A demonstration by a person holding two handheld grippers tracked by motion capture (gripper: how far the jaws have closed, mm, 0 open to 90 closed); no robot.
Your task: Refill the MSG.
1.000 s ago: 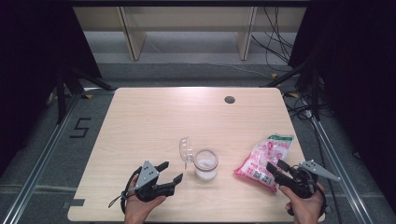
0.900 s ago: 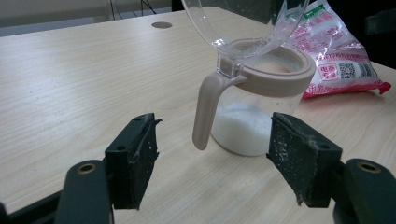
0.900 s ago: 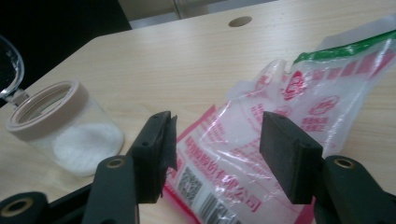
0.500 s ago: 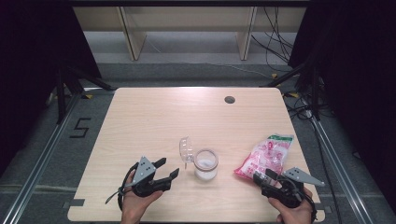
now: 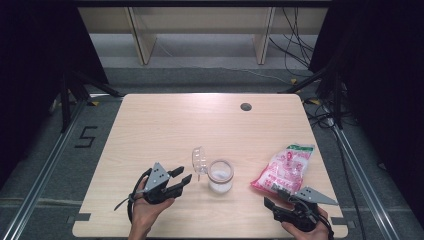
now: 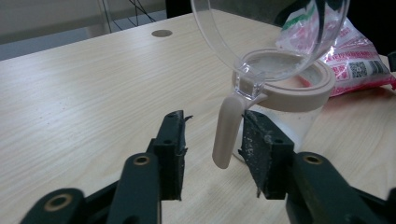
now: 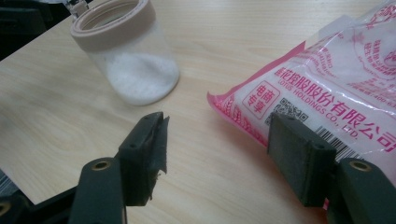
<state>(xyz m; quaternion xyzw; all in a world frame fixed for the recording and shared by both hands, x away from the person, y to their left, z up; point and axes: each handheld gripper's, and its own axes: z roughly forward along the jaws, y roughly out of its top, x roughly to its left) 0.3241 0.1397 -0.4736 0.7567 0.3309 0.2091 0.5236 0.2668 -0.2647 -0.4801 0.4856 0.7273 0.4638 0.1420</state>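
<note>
- High view: wooden table point(image 5: 165, 125). Jar point(image 5: 220, 175) with beige rim sits near the front middle, clear lid point(image 5: 199, 161) flipped open and standing up on its left side. Pink bag point(image 5: 284, 167) lies to the jar's right, apart from it.
- High view: left gripper point(image 5: 184, 176) just left of the jar, jaws pointing at it, a gap between them. Right gripper point(image 5: 272, 197) at the front right, tips at the bag's near corner, jaws apart.
- Left gripper view: left gripper point(image 6: 212, 140) jaws have just been closing, not yet together; the jar's beige latch tab point(image 6: 225, 133) hangs between them, close to the right-hand jaw, contact unclear. Jar point(image 6: 289, 100) right behind, open lid point(image 6: 261, 32) tilted above it, bag point(image 6: 355, 56) farther back.
- Right gripper view: right gripper point(image 7: 224, 144) jaws wide apart, nothing clamped. Bag point(image 7: 327, 88) edge lies by the right-hand jaw; bare table between the jaws. Jar point(image 7: 128, 51) upper left, holding white powder point(image 7: 140, 77) at the bottom.
</note>
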